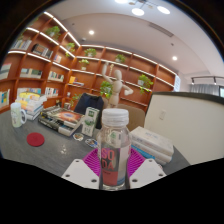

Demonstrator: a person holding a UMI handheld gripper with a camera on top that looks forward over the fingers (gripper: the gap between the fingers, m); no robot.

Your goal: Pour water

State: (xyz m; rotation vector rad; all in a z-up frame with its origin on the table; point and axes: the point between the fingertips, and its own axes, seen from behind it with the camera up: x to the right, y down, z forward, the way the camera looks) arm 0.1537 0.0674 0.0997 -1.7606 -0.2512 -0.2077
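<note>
Between the gripper (114, 176) fingers stands a clear plastic bottle (114, 150), pads apparently pressing its sides. Likely light, thin-walled, slippery; grip the ribbed middle, gently, above the surface (40, 155).

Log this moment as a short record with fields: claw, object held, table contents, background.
claw: claw closed on the bottle, pink pads pressing its sides
object held: clear plastic bottle, upright, white cap still on
table contents: grey table with a red disc, books and a white box
background: wooden shelves with plants
task state: no pouring yet
</note>
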